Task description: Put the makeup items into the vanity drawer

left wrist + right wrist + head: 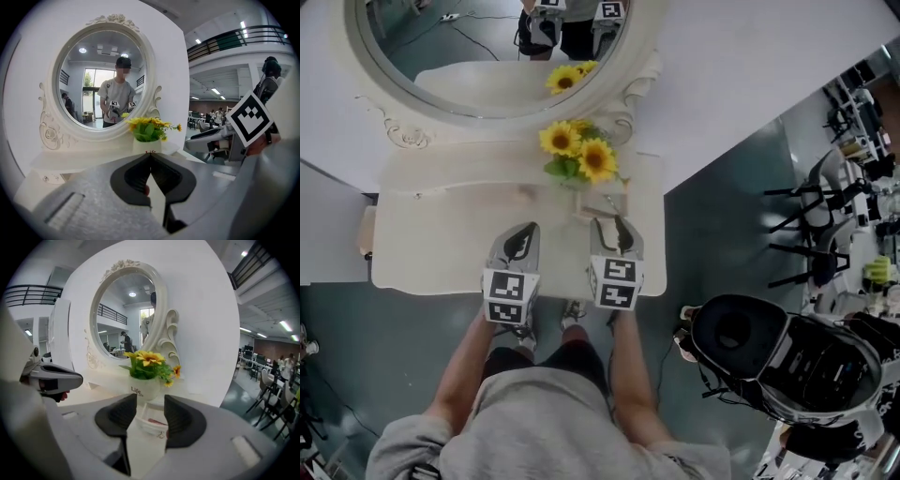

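A white vanity table stands below me with no open drawer in view. A small clear tray sits on it next to the sunflower pot. In the right gripper view this clear tray holds a reddish makeup item. My right gripper is open just short of the tray, with nothing between its pads. In the head view the right gripper hovers over the table's right front. My left gripper hovers beside it. In its own view the left gripper has its jaw tips touching and nothing visibly held.
An oval mirror in an ornate white frame rises behind the table top and reflects the person. Black equipment stands on the floor at the right, and chairs stand further off. The table's right edge is near the right gripper.
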A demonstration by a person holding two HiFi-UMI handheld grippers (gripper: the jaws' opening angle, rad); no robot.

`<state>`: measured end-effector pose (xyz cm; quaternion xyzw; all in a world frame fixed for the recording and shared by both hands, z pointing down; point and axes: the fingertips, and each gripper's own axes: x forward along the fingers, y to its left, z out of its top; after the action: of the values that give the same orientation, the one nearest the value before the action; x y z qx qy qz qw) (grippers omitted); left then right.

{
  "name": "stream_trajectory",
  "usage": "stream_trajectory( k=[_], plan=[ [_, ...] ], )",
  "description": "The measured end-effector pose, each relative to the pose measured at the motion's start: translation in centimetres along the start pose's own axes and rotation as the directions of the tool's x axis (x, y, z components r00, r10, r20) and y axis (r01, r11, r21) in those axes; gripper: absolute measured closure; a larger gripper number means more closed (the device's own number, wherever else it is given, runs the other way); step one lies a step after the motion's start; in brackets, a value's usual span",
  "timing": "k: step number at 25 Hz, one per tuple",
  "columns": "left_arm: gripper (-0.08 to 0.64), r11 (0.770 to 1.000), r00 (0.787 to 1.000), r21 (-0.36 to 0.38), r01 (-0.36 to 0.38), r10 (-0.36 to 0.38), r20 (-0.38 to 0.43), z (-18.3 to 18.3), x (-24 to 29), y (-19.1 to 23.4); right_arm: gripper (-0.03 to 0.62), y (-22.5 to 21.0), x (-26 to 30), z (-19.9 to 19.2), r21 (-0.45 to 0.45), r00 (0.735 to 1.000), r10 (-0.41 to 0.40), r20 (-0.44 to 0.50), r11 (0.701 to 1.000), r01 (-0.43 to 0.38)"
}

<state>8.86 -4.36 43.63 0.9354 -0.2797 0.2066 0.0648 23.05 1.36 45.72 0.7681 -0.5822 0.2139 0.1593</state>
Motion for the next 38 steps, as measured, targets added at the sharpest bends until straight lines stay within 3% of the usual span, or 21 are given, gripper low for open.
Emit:
stream_trajectory(
  k=[6,15,22,38],
  plan=[
    [0.549,1.0,0.999,0.009,0.022,-0.022,0.03,0.6,-2.2,1.2,0.428,3.3,-3.0,1.1,-0.001,0.998,-0.019,0.059,1.0,0.019],
    [0.549,0.999,0.997,0.034,0.03,-0.032,0.076,0.5,-9.2,2.6,0.522,9.5,-10.0,1.9,-0.027,0.981,-0.045,0.189,0.998,0.051],
    [0.549,0.999,0.997,0.033,0.024,-0.026,0.076,-0.8,-11.9,4.2,0.586,13.4,-11.7,1.1,-0.037,0.976,-0.028,0.214,0.999,0.037],
    [0.549,1.0,0.998,0.005,-0.014,0.014,0.064,-1.9,-11.7,6.6,0.586,15.2,-9.2,1.1,-0.08,0.984,0.026,0.178,0.997,-0.012]
  ],
)
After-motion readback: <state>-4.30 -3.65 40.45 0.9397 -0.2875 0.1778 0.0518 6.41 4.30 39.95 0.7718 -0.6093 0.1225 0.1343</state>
